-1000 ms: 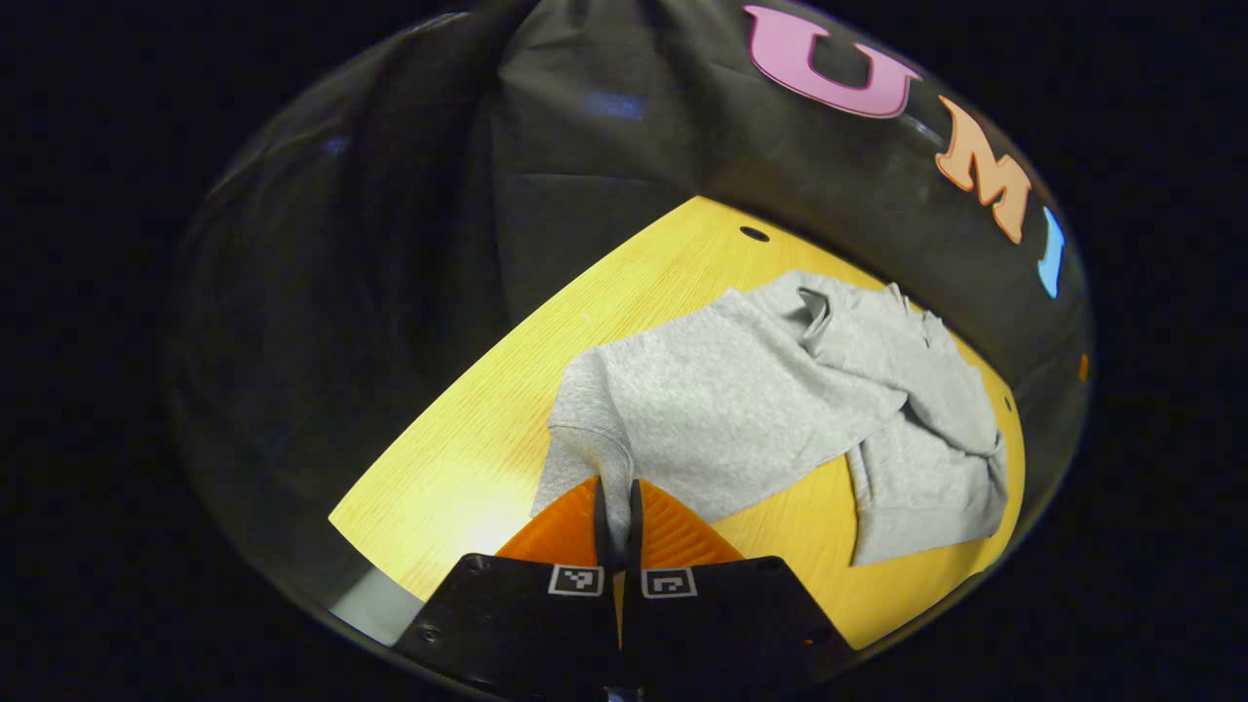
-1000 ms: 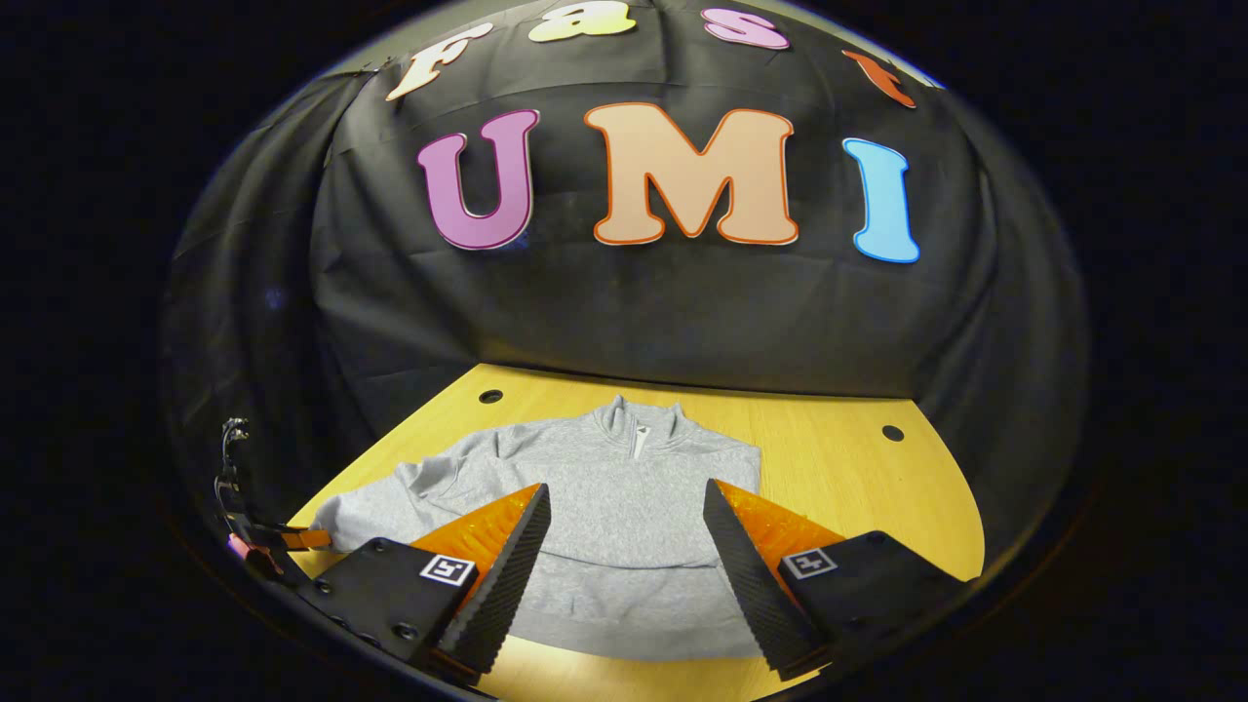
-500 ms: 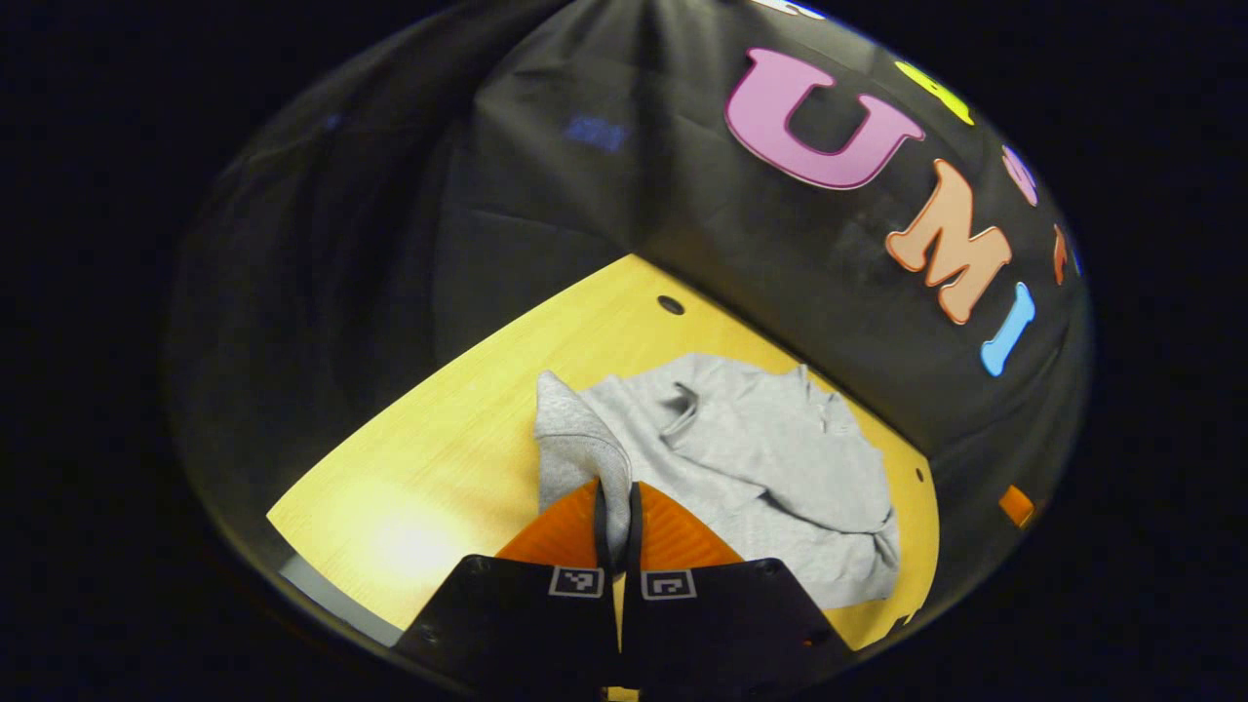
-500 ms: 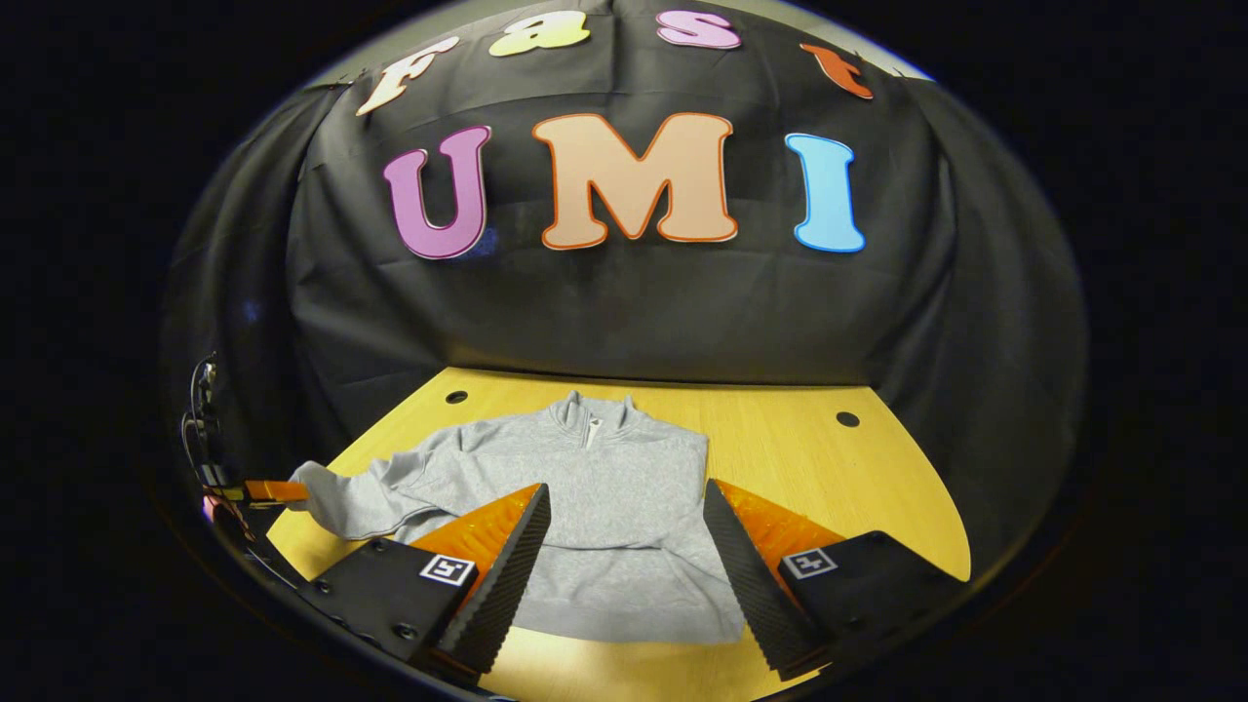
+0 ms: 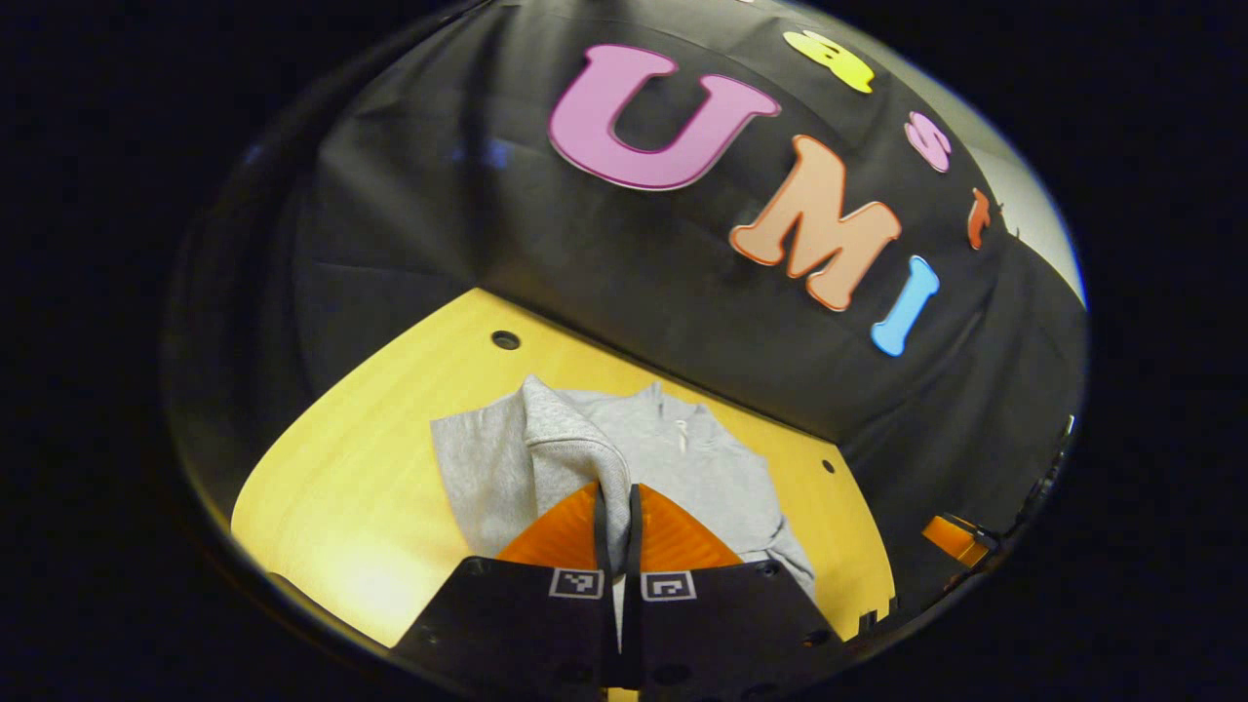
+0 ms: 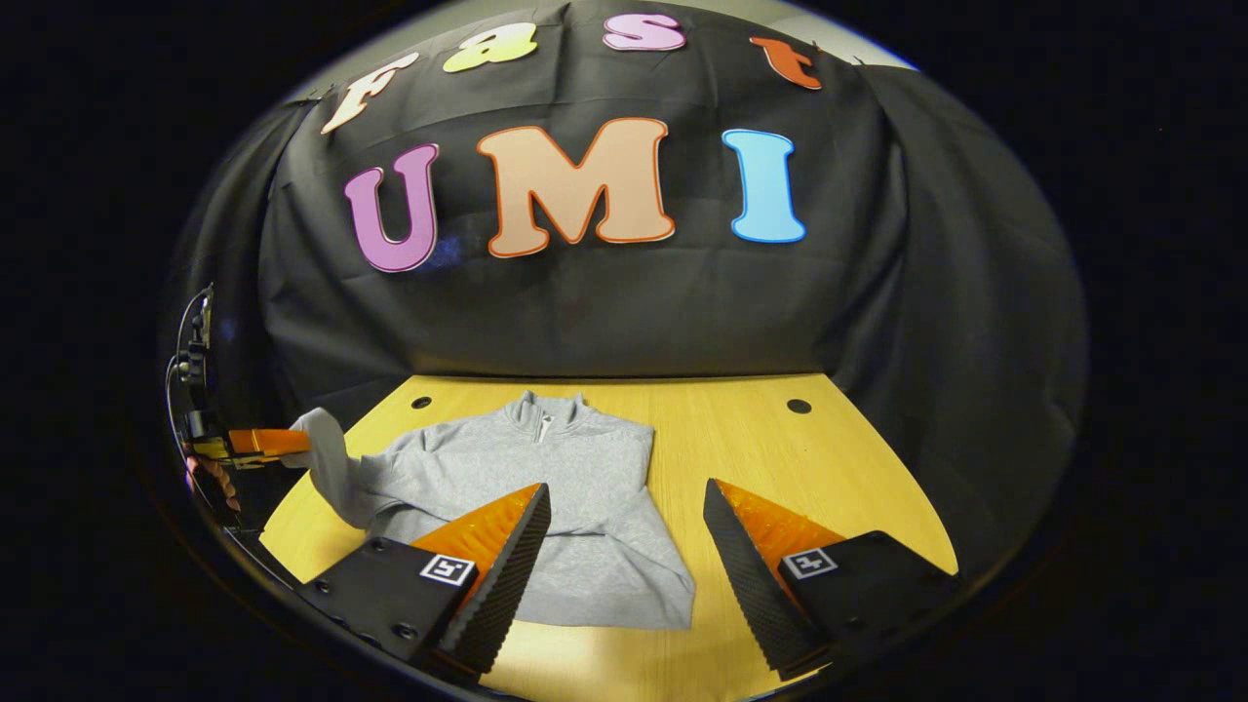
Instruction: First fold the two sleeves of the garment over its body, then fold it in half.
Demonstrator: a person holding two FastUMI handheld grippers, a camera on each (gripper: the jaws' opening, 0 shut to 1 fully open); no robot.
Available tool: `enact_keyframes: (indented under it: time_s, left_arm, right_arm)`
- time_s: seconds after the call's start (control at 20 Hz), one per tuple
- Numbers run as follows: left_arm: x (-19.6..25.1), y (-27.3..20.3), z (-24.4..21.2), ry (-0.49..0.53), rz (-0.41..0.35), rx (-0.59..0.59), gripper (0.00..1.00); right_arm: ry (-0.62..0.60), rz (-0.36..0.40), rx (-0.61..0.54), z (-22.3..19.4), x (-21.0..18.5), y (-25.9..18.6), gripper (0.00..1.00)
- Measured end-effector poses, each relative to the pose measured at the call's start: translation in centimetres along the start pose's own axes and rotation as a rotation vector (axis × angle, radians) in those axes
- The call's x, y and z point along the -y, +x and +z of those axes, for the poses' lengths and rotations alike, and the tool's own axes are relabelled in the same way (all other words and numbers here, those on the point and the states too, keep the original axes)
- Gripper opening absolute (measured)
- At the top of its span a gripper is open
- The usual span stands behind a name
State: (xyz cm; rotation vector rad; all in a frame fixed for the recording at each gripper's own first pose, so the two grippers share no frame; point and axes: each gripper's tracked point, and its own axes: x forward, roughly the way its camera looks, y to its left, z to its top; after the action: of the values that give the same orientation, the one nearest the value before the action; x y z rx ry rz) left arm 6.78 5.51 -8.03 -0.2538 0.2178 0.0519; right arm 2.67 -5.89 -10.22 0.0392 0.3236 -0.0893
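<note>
A pale yellow wooden table (image 6: 760, 458) carries the grey quarter-zip sweatshirt (image 6: 575, 487), spread flat near its middle. Its soft, light sleeve (image 5: 570, 453) hangs limp and is best taken at the cuff, where the left gripper (image 5: 616, 512) is clamped. The right gripper (image 6: 624, 556) hovers with fingers apart.

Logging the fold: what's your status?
Left gripper shut on sleeve, lifted. Right gripper open above sweater. Nothing blocking.
</note>
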Motion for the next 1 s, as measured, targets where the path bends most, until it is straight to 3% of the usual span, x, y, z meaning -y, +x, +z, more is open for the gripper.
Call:
enact_keyframes:
  time_s: [0.05, 0.65, 0.8, 1.0]
  left_arm:
    - [1.4, 0.6, -0.1, 0.023, -0.027, -0.006, 0.00]
    - [21.8, 8.2, -4.6, 0.310, -0.420, -0.101, 0.00]
    - [25.0, 10.7, -6.6, 0.330, -0.477, -0.137, 0.00]
    - [26.9, 15.0, -8.7, 0.374, -0.465, -0.147, 0.00]
  right_arm:
    - [0.005, -0.006, 0.000, 0.0, 0.7, -0.2, 0.95]
    - [0.054, -0.026, -0.010, -0.2, 5.8, 0.1, 0.98]
    - [0.073, -0.035, -0.019, -0.6, 7.0, 0.1, 0.98]
    - [0.079, -0.061, -0.027, -1.3, 8.9, 0.2, 0.98]
